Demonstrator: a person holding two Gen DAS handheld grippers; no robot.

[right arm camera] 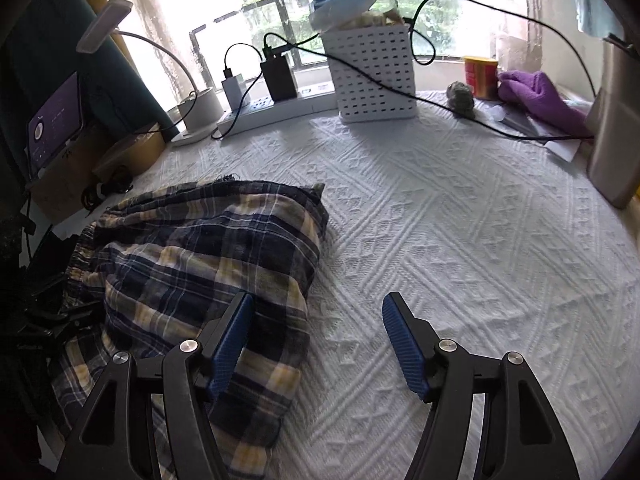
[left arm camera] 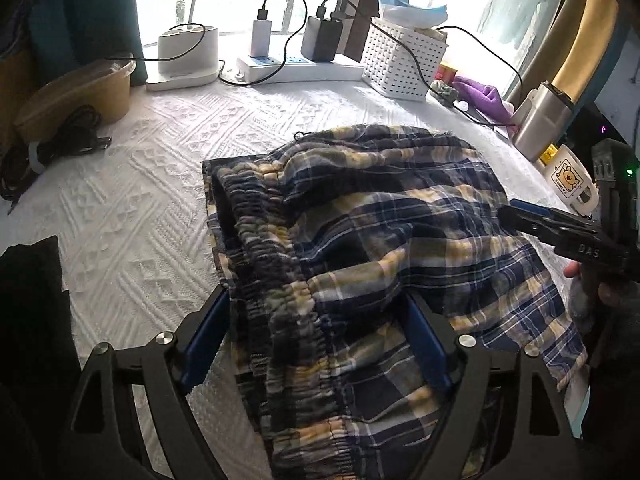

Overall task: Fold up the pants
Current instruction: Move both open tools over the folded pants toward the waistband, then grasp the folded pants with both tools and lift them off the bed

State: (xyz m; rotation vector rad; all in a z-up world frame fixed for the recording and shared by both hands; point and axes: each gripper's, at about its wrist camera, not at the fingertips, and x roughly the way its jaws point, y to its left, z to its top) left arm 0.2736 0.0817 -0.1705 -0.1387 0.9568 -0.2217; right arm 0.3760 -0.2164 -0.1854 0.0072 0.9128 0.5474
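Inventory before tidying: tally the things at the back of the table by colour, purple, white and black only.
Purple: 1, the cloth.
White: 3, the perforated basket, the power strip, the small charger.
Black: 1, the power brick.
Total: 5.

You have a white textured bedspread [right arm camera: 460, 240] carrying everything. The plaid pants [right arm camera: 208, 264] lie bunched on it at about nine o'clock in the right wrist view. Toward twelve o'clock a white perforated basket [right arm camera: 376, 76] stands beside a white power strip [right arm camera: 272, 110]. At two o'clock a purple cloth [right arm camera: 540, 96] lies near a yellow-lidded can [right arm camera: 480, 76]. At ten o'clock a tan box [right arm camera: 132, 152] sits at the cover's edge.
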